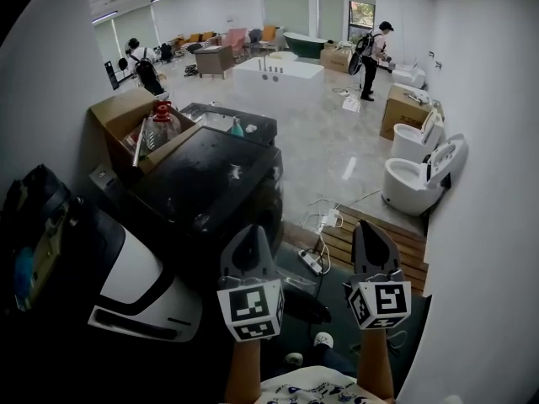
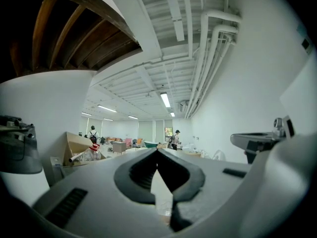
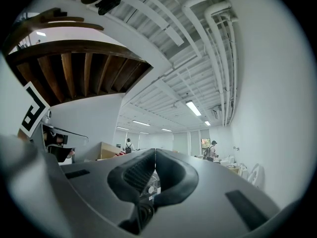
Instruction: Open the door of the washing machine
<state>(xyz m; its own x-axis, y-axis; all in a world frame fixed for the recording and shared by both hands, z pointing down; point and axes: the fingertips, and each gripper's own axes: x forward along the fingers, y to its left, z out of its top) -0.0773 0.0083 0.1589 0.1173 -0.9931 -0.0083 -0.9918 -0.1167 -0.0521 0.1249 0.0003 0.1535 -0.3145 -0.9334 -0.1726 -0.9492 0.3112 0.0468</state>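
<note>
**Entry: two closed grippers beside a black washing machine**

1. We record a black, box-shaped washing machine with a glossy, smudged top, standing left of centre in the head view. From this angle we cannot make out its door.
2. The grey left gripper, with a square-marker cube at its base, is held in the air at the washing machine's near right corner. We cannot tell whether it touches the machine. In the left gripper view its jaws meet at the tips with nothing between them.
3. The grey right gripper is held just beside the left one, apart from the washing machine and above a slatted wooden platform. In the right gripper view we find its jaws pressed together and empty.
4. An open brown cardboard box sits at the machine's far left corner and holds clear plastic bottles.
5. A white power strip lies at the platform's near edge, with cables.
6. Two white ceramic toilets stand along the right wall.
7. A white rectangular bathtub stands far back, where we also see two people well apart from each other.
</note>
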